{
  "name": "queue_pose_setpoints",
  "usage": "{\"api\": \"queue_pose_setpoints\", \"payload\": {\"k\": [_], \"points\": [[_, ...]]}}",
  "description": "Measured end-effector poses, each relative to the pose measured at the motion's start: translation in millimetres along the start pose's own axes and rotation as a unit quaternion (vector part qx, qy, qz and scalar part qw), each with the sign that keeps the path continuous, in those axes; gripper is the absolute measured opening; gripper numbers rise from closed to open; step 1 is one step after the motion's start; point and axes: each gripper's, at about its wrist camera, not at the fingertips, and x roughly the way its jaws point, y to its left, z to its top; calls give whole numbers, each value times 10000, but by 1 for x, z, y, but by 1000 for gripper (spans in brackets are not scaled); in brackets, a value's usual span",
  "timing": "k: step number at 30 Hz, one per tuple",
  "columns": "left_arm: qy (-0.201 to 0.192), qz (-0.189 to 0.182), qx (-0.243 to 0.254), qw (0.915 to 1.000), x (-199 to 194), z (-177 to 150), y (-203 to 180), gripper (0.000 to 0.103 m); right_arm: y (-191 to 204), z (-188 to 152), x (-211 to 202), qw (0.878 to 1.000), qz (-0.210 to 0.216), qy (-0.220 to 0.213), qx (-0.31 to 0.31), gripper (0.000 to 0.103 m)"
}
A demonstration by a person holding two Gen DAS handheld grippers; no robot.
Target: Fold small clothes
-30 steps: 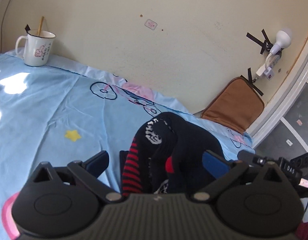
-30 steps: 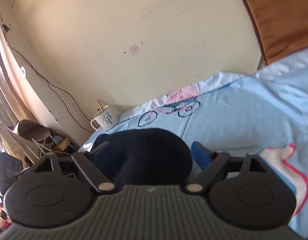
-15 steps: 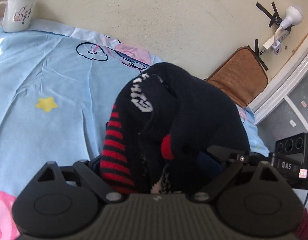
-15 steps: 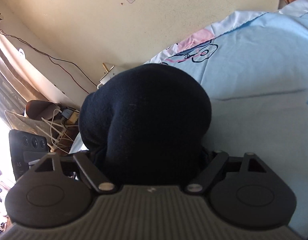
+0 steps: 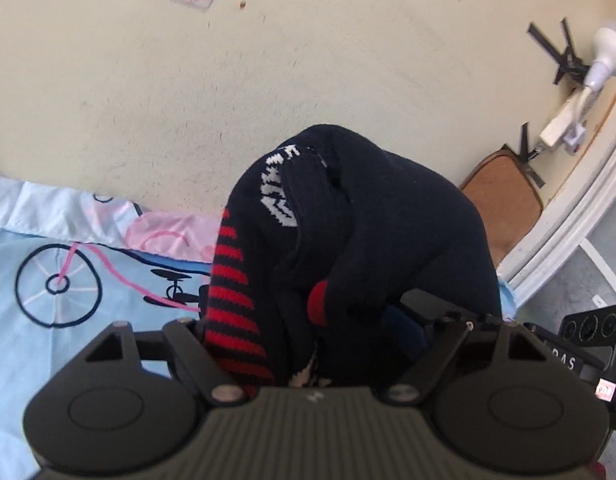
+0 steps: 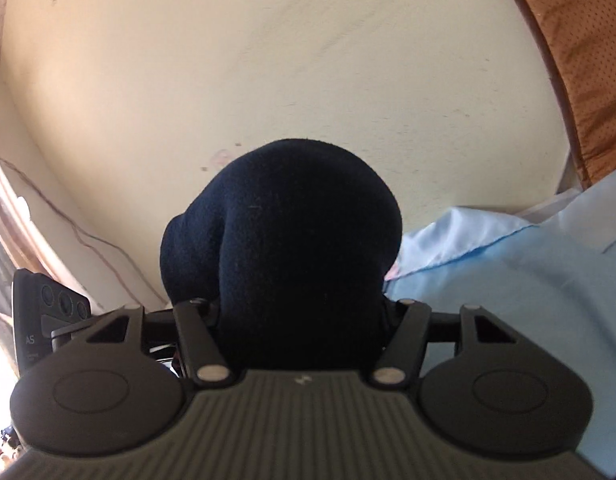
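Socks (image 5: 347, 240), a dark bundle with red stripes and white lettering, fill the centre of the left wrist view, bulging up between the jaws of the left gripper (image 5: 308, 320). Jaws have just been closing, with the bundle between them; they appear to be clamped on it. In the right wrist view the right gripper (image 6: 300, 308) likewise has its jaws closing on the plain dark end (image 6: 284, 240).

Risk: the bundle is thick and soft, so a shallow grip could let a layer slip and the fold undo.

Pose: both grippers point slightly downward toward the wall, blue bedsheet (image 5: 48, 320) below.
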Motion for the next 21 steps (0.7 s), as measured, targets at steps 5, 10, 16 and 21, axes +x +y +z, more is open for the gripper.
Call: {"api": "queue_pose_setpoints", "payload": {"k": [5, 10, 16, 21], "points": [[254, 547, -30, 9982, 57, -15, 6, 81, -53, 1, 45, 9927, -964, 683, 258, 72], [187, 662, -251, 9973, 46, -24, 2, 83, -50, 4, 35, 9909, -1181, 640, 44, 86], [-318, 1126, -87, 9931, -19, -32, -22, 84, -21, 0, -17, 9868, -1597, 173, -229, 86], [-621, 1534, 378, 9855, -61, -76, -58, 89, 0, -42, -72, 9828, -1819, 9, -320, 86]]}}
